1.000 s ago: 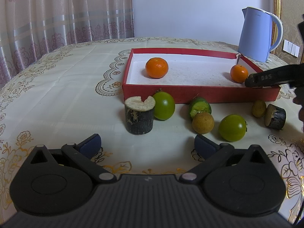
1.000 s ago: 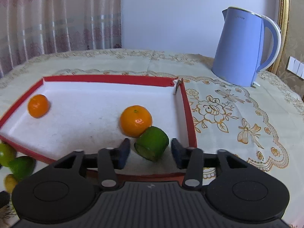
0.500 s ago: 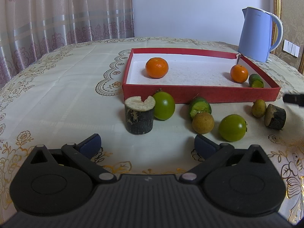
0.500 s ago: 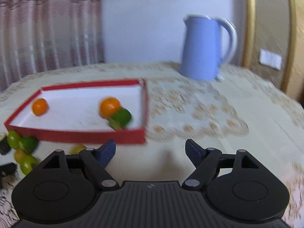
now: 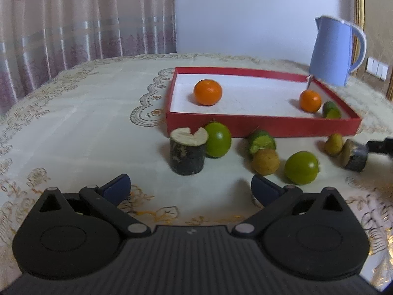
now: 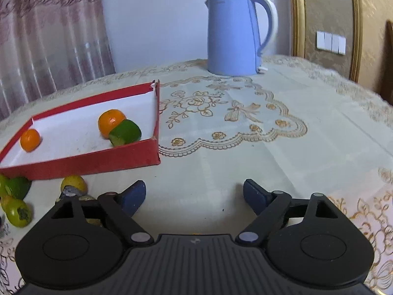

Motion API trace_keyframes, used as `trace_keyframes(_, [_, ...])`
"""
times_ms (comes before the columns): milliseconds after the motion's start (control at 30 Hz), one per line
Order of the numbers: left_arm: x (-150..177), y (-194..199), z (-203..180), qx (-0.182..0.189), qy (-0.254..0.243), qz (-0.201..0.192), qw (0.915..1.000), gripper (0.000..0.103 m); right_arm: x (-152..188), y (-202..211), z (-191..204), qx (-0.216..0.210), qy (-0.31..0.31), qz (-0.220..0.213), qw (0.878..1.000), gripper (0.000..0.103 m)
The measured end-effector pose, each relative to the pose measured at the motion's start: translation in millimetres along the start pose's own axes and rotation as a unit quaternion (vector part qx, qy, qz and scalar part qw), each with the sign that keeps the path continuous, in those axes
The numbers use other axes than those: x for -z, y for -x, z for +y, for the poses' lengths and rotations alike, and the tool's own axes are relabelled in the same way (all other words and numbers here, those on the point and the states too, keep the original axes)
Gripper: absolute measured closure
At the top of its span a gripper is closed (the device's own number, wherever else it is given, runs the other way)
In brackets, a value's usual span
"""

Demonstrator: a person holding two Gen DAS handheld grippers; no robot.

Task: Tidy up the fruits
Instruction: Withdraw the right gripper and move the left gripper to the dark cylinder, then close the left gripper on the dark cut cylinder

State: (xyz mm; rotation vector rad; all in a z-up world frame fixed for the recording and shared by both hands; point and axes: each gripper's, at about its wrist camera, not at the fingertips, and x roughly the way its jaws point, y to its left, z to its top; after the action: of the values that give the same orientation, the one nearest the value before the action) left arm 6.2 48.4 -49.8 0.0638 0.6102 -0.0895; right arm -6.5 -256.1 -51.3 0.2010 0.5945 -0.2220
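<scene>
Red tray (image 5: 262, 124) holds two oranges and a lime; both tongs (image 5: 190, 188) (image 6: 194, 195) spread apart, nothing gripped.

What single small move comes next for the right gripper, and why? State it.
Probably swing the right gripper left toward the small yellow fruit lying just outside the red tray. Its jaws are open and empty, the tray already holds two oranges and a cut green piece, and several fruits are on the tablecloth, that one nearest.
</scene>
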Motion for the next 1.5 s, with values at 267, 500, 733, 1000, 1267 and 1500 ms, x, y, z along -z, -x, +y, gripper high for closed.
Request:
trace_keyframes(267, [-17, -8, 8, -0.030, -0.002, 0.002, 0.9996, 0.000, 0, 0, -2, -0.009, -0.006, 0.000, 1.000, 0.013])
trace_keyframes(500, [-19, -16, 18, -0.005, 0.012, 0.022, 0.9997, 0.013, 0, 0, -1, -0.009, -0.004, 0.001, 1.000, 0.012])
trace_keyframes(733, [-20, -16, 22, 0.026, 0.011, 0.010, 0.9995, 0.032, 0, -2, 4, 0.001, 0.010, 0.005, 1.000, 0.011])
trace_keyframes(1000, [-18, -10, 14, 0.043, -0.015, -0.004, 0.9989, 0.073, 0, -2, 5, 0.003, 0.014, 0.007, 1.000, 0.011])
trace_keyframes(1267, [-18, -2, 21, 0.041, 0.007, -0.011, 0.9991, 0.073, 0, -3, 5, 0.003, 0.014, 0.007, 1.000, 0.011])
trace_keyframes(1500, [-44, 10, 20, 0.044, -0.001, -0.044, 0.9980, 0.073, 1, -3, 5, 0.004, 0.015, 0.007, 1.000, 0.011])
